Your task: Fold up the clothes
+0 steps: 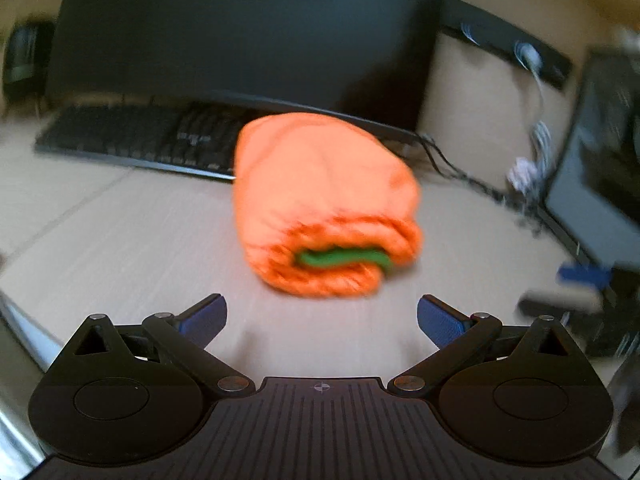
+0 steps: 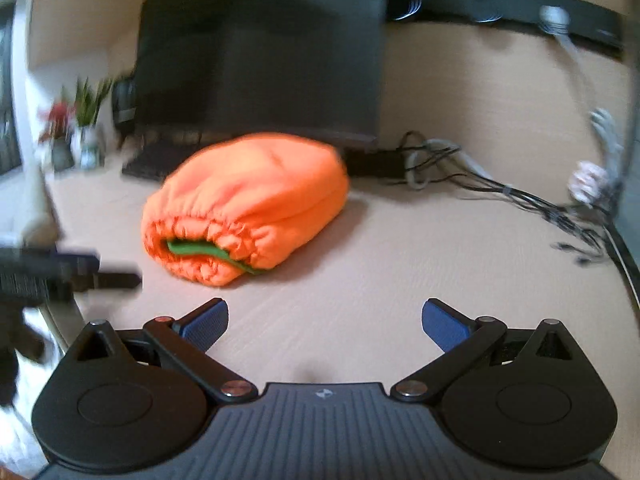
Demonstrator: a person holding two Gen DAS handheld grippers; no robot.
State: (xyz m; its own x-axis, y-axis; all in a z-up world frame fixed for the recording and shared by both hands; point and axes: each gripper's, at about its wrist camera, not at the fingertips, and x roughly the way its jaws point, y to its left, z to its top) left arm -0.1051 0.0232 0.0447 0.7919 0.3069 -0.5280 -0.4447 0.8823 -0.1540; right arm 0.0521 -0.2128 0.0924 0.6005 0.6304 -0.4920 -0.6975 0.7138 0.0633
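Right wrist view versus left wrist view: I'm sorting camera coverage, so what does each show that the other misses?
Only the right wrist view shows the potted plants at the desk's far left and the other gripper's blurred tip.

Only the left wrist view shows the keyboard's key rows clearly.

Both show the folded orange garment with its green strip, the dark monitor, the cables, and an open gripper holding nothing.

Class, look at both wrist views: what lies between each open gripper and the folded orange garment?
Nothing: in both views, only bare desk separates left gripper and right gripper from the orange garment.
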